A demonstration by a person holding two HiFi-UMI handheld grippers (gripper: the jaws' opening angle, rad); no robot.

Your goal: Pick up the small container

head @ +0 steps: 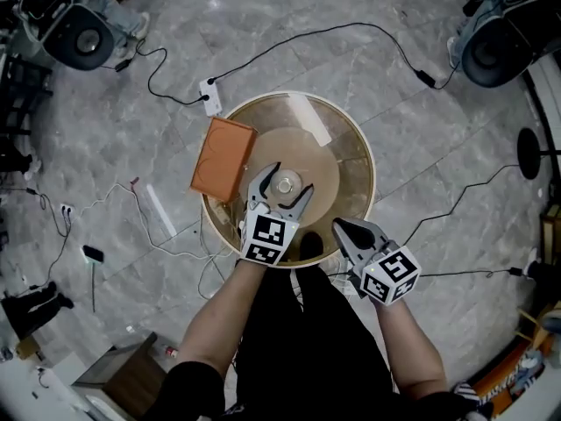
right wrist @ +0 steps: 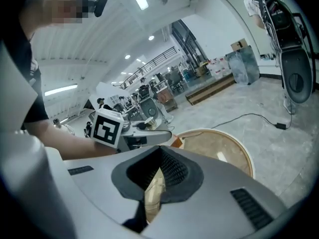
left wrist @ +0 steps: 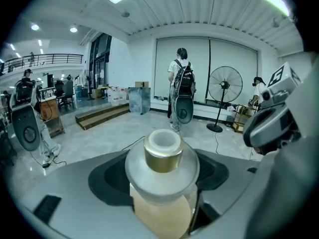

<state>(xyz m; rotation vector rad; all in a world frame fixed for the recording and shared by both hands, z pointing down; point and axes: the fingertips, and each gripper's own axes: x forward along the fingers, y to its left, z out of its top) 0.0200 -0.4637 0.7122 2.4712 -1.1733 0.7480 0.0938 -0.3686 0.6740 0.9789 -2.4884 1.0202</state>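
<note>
Grey marble floor (head: 438, 139) runs under a round wooden table (head: 355, 160), and the container (head: 286, 184) stands at the table's middle. We read it as a small jar with a pale, cream-coloured body, a wide frosted shoulder, a gold collar (left wrist: 163, 159) and a white cap (left wrist: 162, 140). It looks light but hard and smooth, probably glass or stiff plastic. So we judge it slippery under the pads and liable to chip if dropped on that floor. We would take it by the body below the shoulder, where the sides are broadest and the overhang above would stop it sliding down. The narrow collar offers a poorer hold.

The left gripper (head: 287, 188) has it that way. Its jaws stand fairly wide, one on each side of the body, and its own view shows the body filling the gap, with the pads seemingly pressed on it. Whether the base has left the table we cannot tell. A gentle squeeze and a straight lift should serve.

Near it, toward the table's left edge, lies an orange box (head: 223, 158), and a white strip (head: 308, 118) lies at the far side. The right gripper (head: 341, 227) hangs at the table's near edge, jaws together at the tips, holding nothing.
</note>
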